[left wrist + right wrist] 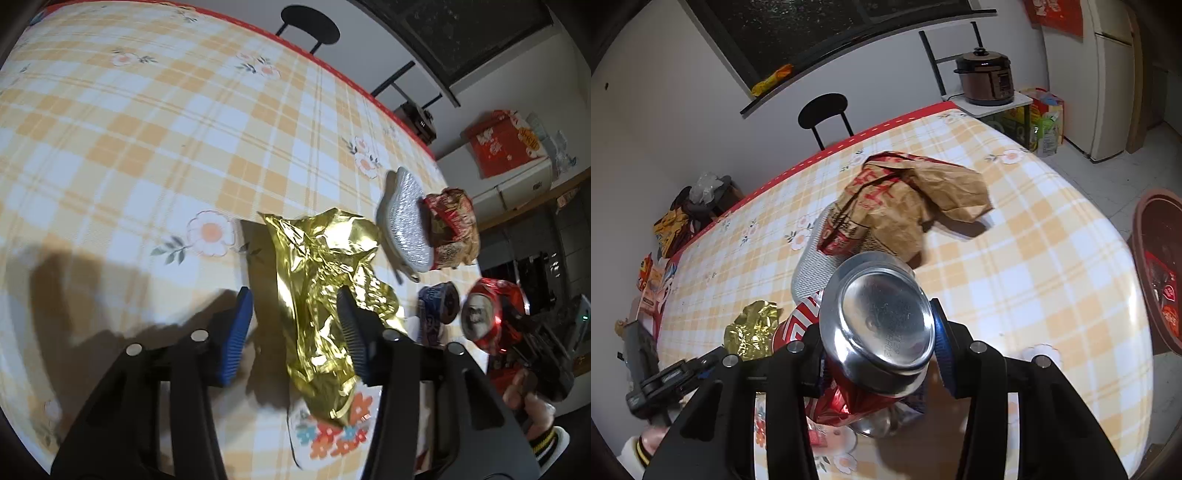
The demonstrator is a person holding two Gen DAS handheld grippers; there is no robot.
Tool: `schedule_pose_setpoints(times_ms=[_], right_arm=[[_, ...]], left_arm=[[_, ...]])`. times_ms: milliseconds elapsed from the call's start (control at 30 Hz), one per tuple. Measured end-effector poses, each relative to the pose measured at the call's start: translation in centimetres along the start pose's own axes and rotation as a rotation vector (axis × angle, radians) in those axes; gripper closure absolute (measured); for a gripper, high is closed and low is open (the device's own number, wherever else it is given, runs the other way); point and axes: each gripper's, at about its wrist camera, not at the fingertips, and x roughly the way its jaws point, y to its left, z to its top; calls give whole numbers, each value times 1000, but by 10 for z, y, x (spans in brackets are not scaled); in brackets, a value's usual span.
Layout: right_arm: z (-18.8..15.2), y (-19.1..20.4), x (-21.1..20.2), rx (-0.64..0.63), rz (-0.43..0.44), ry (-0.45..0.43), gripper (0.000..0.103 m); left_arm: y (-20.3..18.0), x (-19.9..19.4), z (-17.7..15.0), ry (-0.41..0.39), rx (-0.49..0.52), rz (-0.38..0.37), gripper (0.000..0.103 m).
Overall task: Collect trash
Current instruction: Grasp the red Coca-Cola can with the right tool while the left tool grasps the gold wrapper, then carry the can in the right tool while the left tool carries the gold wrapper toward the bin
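Observation:
A crumpled gold foil wrapper (325, 273) lies on the yellow checked tablecloth (147, 129), between the blue pads of my left gripper (293, 295). The right pad touches the foil and the left pad stands clear of it, so the gripper is open. My right gripper (879, 310) is shut on a crushed red can (875, 314), held above the table with its silver bottom toward the camera. The left wrist view shows that can (491, 317) at the right. The right wrist view shows the gold wrapper (753, 328) at lower left.
A crumpled brown paper bag (916, 199) rests against a grey oval object (404, 221). A blue can (439, 314) and a flower-printed wrapper (332, 435) lie near the foil. A brown bin (1160, 273) holding red trash stands off the table's right edge. A black chair (823, 110) is at the far side.

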Motion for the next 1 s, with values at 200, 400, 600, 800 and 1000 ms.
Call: schedule_pose_setpoints(times_ms=[200,400,600,800,1000], right_arm=[[0,-13,-9,9,-19,-2,59],[0,-18,-17,13,-22,-9,58],[-1,-19,-26,14,-13,-20,59],[0,-14,-34,10,-4,-35,59],[2,-5,-44,-8,6,-51,59]], left_arm=[[-5,13,13,-14,8,4,61],[-11,19,14,-11,33,32,77],[-15,0,11,-54,45,31,93],[-22,-41,6,-136,60,-14,94],[-25,-83,0,-214,64,-19,94]])
